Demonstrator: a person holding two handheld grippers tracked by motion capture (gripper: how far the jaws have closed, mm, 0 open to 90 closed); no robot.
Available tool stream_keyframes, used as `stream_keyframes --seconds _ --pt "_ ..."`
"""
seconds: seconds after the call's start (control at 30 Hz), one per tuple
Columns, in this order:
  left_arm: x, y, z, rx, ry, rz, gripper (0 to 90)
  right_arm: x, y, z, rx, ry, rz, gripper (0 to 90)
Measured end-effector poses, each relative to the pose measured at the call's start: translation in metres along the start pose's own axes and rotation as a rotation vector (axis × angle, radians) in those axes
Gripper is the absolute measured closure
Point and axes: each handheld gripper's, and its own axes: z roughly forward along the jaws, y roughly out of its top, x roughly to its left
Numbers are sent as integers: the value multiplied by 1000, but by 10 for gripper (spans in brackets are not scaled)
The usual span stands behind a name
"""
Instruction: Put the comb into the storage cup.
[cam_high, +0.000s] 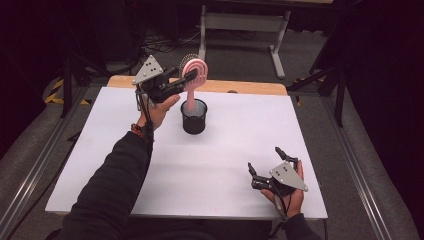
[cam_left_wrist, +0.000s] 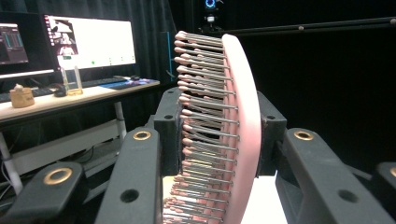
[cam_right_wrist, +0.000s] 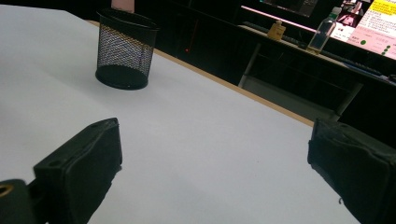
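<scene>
A white table (cam_high: 210, 165) spreads across the middle of the high view, its wooden far edge showing along the top, with grey floor and a metal desk frame (cam_high: 243, 30) beyond it in the upper centre. A person's dark-sleeved left forearm (cam_high: 112, 185) rises from the bottom left of that view to the upper left of the table. There the left gripper (cam_high: 189, 76) is clamped on the head of a pink hairbrush (cam_high: 194, 70). The brush stands roughly upright, its handle reaching down into a black mesh cup (cam_high: 194, 116) that sits on the table just above centre frame. In the left gripper view the brush head (cam_left_wrist: 233, 130) fills the middle of the frame, bristles pointing to the left, pinched between the two black jaws; lit monitors (cam_left_wrist: 88, 42) glow on a desk at upper left. At the lower right of the high view the right gripper (cam_high: 265, 162) rests low over the table in the person's right hand, its jaws spread wide with nothing between them. The right gripper view shows those jaws parted at the bottom corners, bare white tabletop between, the mesh cup (cam_right_wrist: 125, 50) at upper left and a clear bottle (cam_right_wrist: 324, 32) on a desk at upper right.
</scene>
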Motion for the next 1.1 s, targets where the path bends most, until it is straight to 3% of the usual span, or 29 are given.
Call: stream_keyframes --seconds 0.2,0.37,1.1 --pt "1 -7 10 -1 -9 -6 630 2 0 0 8 16 -11 40" --pt "4 -20 17 11 -10 -45 631 1 -1 0 13 10 -18 41" --pt "5 -52 14 26 -17 -114 630 3 -1 1 20 4 -34 50"
